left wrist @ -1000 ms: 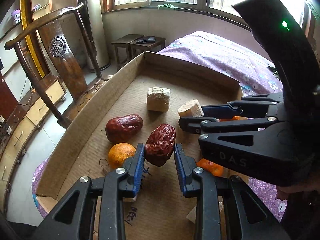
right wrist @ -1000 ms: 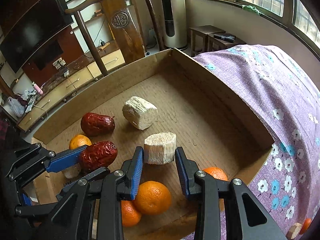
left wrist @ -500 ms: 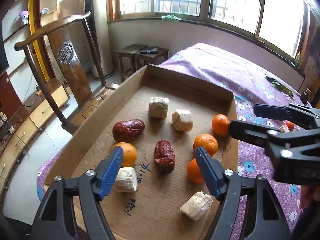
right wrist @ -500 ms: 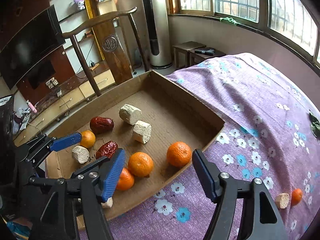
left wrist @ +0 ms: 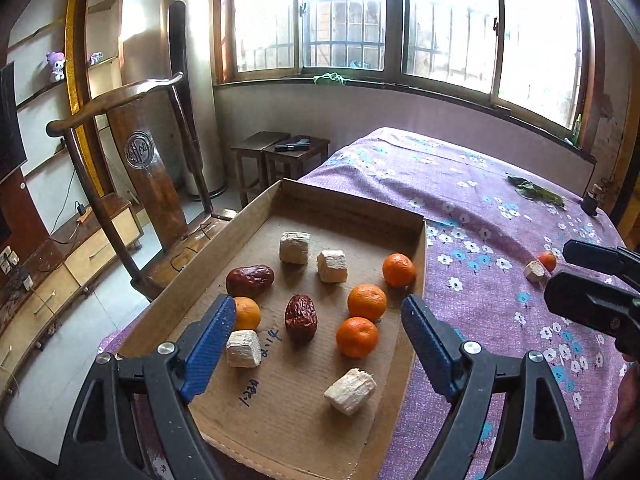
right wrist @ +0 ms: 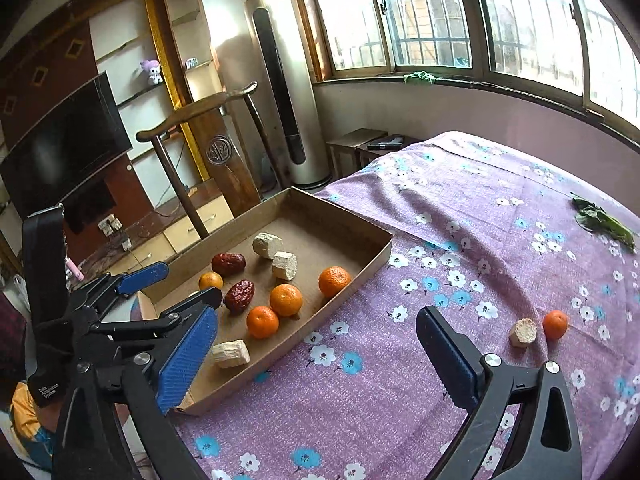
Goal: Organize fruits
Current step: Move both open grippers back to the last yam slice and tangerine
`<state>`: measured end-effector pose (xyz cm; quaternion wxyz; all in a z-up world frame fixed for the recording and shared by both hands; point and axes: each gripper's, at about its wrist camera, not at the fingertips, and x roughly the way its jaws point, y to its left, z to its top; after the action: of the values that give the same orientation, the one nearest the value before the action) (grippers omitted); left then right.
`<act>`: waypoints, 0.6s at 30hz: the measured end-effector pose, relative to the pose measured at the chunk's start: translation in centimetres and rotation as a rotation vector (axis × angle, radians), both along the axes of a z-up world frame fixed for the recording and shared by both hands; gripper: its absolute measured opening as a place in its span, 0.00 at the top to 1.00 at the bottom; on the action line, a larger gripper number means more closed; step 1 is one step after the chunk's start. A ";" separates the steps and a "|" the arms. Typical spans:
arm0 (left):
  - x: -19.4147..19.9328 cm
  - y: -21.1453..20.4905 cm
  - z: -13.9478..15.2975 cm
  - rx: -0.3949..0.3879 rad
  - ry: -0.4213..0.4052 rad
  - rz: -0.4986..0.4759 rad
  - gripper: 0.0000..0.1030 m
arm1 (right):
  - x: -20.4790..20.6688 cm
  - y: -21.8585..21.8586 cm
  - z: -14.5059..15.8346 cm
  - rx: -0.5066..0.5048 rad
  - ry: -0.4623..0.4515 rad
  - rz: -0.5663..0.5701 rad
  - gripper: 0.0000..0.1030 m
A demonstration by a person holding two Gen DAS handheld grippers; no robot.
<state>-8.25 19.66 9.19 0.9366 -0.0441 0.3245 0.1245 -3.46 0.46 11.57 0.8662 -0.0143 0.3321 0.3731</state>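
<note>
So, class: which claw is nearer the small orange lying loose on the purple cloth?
Right. The right claw, empty and opening, hangs over the cloth beside the small orange. The left claw, also empty and opening, hovers over the cardboard tray, farther away.

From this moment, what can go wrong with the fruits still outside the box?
The loose orange is round and lies on sloping cloth, so a nudge may roll it away. The pale chunk lies close beside it, so the right gripper, whose jaws are opening with nothing between them, may bump one while taking the other.
</note>
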 end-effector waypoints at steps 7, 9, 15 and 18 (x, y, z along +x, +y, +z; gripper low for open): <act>-0.8 -0.7 0.7 -0.016 -0.035 -0.017 0.18 | -2.2 -2.6 1.4 0.060 -0.063 -0.013 0.00; -1.0 -1.2 1.0 -0.025 -0.052 -0.034 0.18 | -2.6 -2.8 1.1 0.047 -0.035 0.002 0.00; -0.2 -2.4 0.5 -0.067 -0.055 -0.098 0.14 | -2.9 -5.9 -0.3 0.008 -0.014 -0.103 0.00; 0.7 -3.2 0.4 -0.092 -0.044 -0.132 0.14 | -2.3 -8.2 -1.6 -0.041 0.017 -0.194 0.00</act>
<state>-7.53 16.41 9.60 0.9467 -0.0682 0.3115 0.0463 -5.80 -7.71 9.96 0.8950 0.0036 0.3468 0.2805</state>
